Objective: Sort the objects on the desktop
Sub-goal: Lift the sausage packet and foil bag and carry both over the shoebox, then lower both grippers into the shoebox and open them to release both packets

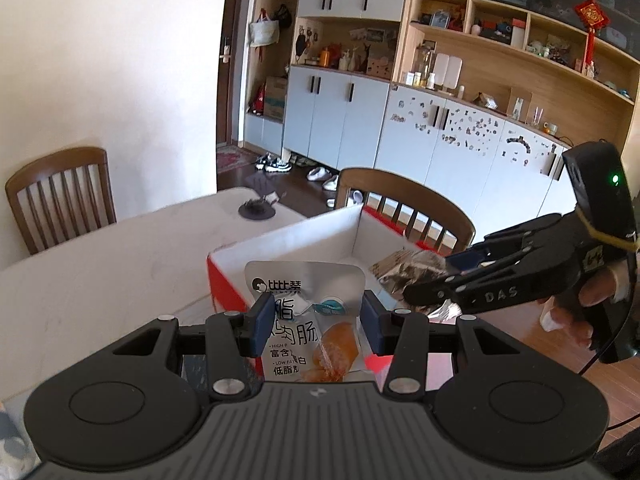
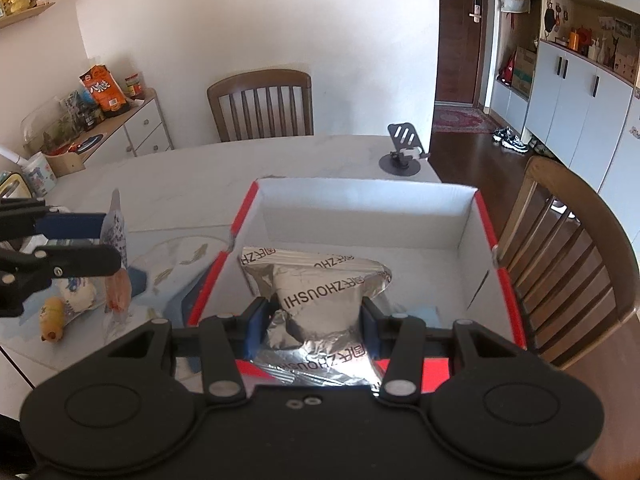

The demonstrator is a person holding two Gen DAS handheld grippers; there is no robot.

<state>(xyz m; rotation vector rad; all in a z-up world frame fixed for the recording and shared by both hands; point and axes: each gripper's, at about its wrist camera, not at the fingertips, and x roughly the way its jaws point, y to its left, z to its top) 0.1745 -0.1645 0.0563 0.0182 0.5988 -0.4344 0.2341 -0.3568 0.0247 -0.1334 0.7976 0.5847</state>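
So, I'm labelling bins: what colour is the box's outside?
Red box, white inside; right wrist view.

A pale table [image 2: 192, 184] carries a red-edged box [image 2: 360, 204] and phone stand [image 2: 404, 152].

Left gripper [image 1: 314, 322] points downward, pads clamped on something between them; right gripper [image 2: 314, 326] tilts steeper, likewise clamped, a hand [image 1: 576, 308] gripping its handle.

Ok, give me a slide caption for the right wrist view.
Right gripper carries a silver foil packet over the red-edged white box.
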